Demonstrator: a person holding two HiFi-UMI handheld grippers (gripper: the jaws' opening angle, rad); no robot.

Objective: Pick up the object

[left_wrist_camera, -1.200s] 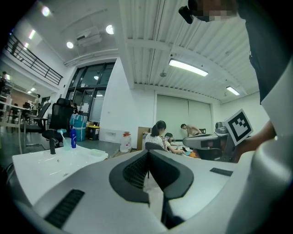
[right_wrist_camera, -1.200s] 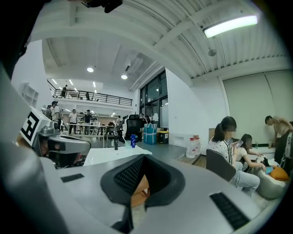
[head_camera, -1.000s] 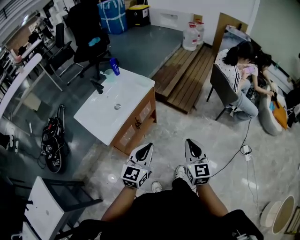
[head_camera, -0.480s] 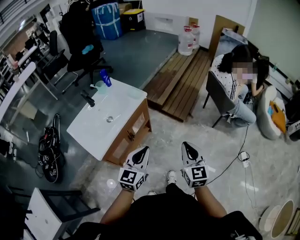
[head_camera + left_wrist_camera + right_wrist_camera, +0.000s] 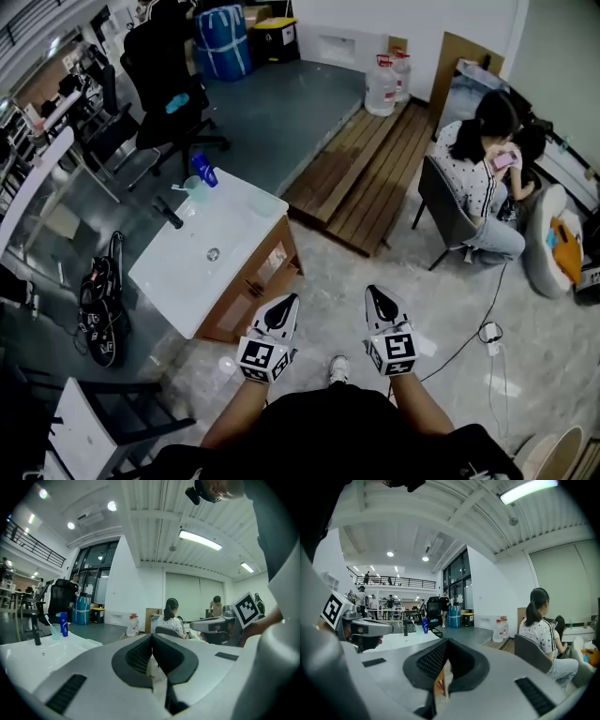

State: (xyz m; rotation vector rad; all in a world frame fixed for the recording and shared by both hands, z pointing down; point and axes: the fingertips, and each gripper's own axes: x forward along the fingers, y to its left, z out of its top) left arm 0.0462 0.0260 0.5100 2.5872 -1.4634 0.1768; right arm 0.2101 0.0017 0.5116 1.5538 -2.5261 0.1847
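Held low before the person, the left gripper (image 5: 284, 307) and right gripper (image 5: 379, 302) both point toward 12 o'clock, each with its jaws pressed together on nothing. A white sink counter (image 5: 246, 212) stands at 10 o'clock, well apart from them. On its far corner a blue bottle (image 5: 203, 170) stands upright just beside a clear cup (image 5: 194, 189). A seated person (image 5: 476, 173) is at 2 o'clock.

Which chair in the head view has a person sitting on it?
The grey chair on the right, beside the wooden platform; the black office chair at upper left has nobody on it.
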